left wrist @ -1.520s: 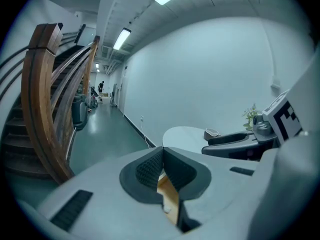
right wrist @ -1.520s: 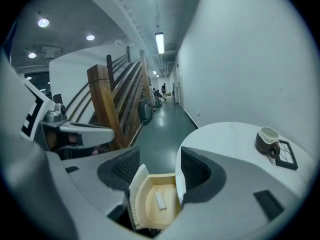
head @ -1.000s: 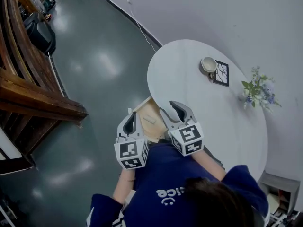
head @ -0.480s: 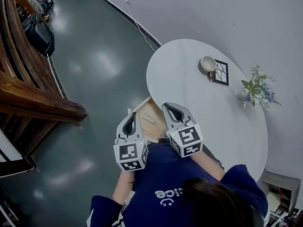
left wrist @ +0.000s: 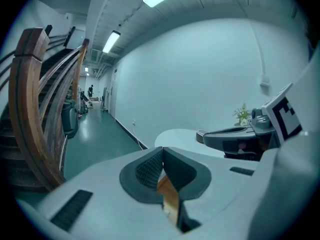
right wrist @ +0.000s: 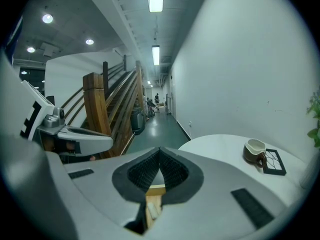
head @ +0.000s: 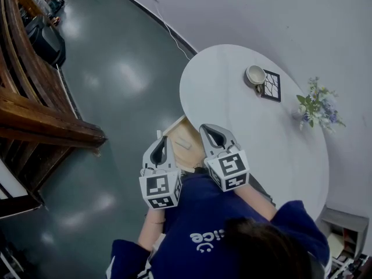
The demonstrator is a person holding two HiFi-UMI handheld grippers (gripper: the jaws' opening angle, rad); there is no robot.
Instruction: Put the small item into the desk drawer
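Small item [head: 182,142] lies inside the open drawer [head: 193,156]; the right gripper [head: 210,131], its jaws just closed, is clenched empty, and the left gripper [head: 161,143] likewise.

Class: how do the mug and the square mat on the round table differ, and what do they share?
The mug is round and stands upright; the mat is square and lies flat. The mug is brown outside with a cream rim; the mat is dark-framed with pale panels. The mug has a handle; the mat has none. Both sit side by side on the white table.
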